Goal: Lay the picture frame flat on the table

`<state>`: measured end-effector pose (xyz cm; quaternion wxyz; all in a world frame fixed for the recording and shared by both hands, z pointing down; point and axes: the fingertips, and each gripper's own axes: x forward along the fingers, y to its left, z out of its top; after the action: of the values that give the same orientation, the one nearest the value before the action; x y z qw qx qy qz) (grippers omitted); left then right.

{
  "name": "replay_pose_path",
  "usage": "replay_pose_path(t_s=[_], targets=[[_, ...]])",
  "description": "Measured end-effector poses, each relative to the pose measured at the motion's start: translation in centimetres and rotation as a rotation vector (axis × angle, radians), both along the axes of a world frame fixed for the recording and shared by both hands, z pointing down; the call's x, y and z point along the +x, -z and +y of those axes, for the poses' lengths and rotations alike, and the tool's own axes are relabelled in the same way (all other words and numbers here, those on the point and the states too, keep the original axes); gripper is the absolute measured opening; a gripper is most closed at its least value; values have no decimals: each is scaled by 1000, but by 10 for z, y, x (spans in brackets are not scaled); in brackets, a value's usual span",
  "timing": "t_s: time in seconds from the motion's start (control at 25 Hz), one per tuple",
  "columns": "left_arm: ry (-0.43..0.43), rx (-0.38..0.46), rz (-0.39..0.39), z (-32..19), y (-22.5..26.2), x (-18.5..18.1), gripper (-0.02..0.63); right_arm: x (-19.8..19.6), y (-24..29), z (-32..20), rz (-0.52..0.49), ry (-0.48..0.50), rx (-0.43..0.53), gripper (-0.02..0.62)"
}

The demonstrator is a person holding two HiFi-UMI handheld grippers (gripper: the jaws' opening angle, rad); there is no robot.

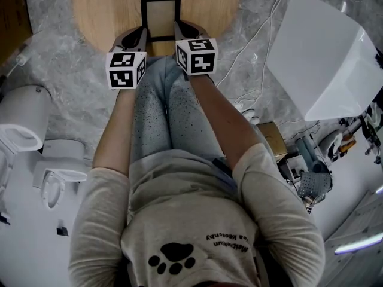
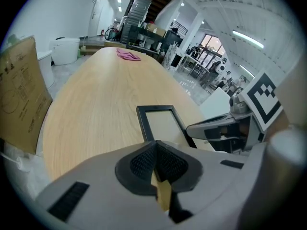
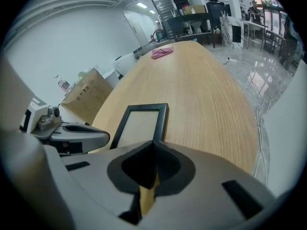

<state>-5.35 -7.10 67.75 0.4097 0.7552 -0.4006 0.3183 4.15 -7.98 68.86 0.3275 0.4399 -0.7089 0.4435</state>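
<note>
Light wood table with rounded end, standing on grey marbled floor. Large white box on the floor, well apart from the table's right edge. Brown cardboard carton off the table's left edge.

Black rectangular picture frame with pale insert: flat on the surface, just inside the near rounded edge, about centred, long sides running away from the person.

Left gripper, grey with black ribbed pads: tip at the frame's near left corner, angled down. Pads pressed together, nothing between them; the frame lies just beyond the tip. Contact with the frame not discernible.

Right gripper, same build: tip at the frame's near right corner, angled down. Pads likewise closed on nothing; contact not discernible.

Small crumpled pink cloth: toward the far end of the surface, well apart from the frame.
</note>
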Motion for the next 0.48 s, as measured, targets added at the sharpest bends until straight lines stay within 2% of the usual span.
replay_pose_path(t_s=[0.24, 0.48], targets=[[-9, 4, 7, -3, 20, 8, 8, 0, 3, 0, 0, 18, 1, 12], [-77, 5, -16, 2, 44, 15, 8, 19, 25, 10, -10, -109, -32, 12]])
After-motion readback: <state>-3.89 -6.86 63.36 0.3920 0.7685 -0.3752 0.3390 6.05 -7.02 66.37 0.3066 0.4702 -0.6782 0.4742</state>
